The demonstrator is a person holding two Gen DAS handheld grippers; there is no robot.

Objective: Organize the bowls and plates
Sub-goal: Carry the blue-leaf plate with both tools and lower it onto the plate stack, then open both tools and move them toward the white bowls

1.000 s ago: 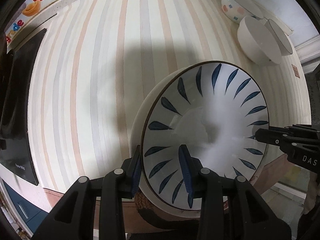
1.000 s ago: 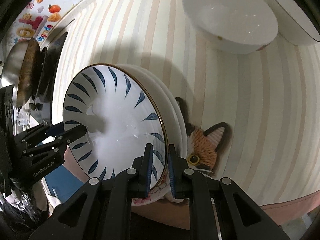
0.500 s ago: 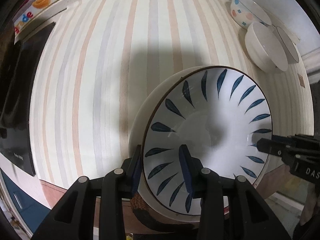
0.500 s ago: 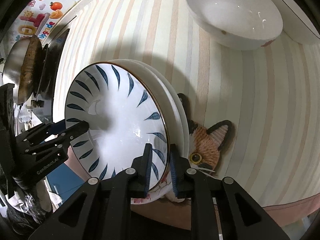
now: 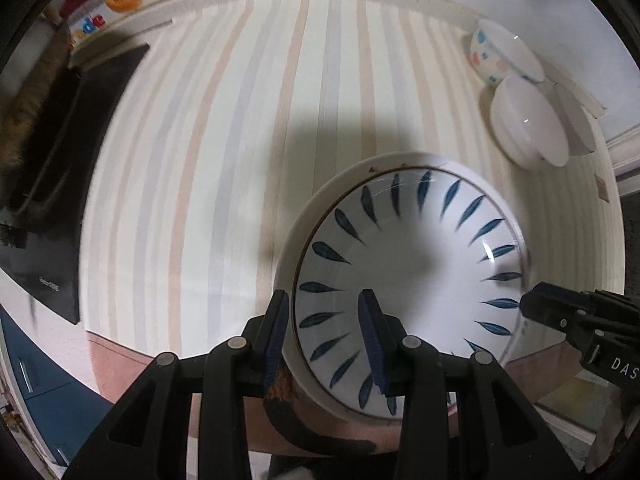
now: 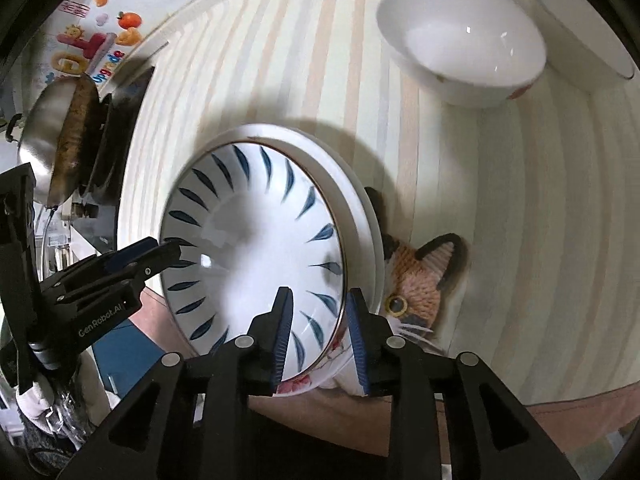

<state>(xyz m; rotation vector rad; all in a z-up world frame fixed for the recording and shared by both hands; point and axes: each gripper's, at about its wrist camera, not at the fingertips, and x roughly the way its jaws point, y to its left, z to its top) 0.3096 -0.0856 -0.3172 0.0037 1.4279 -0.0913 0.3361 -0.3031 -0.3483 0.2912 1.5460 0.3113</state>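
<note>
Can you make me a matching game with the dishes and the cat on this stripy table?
Things:
1. plate stack
2. plain white bowl
3. spotted bowl
4. cat mat

Clues:
A. orange fur and black ears
B. blue leaf marks on the top plate
C. pastel dots on the outside
D. shiny white inside, sits beside the spotted bowl

Pairs: 1-B, 2-D, 3-C, 4-A
</note>
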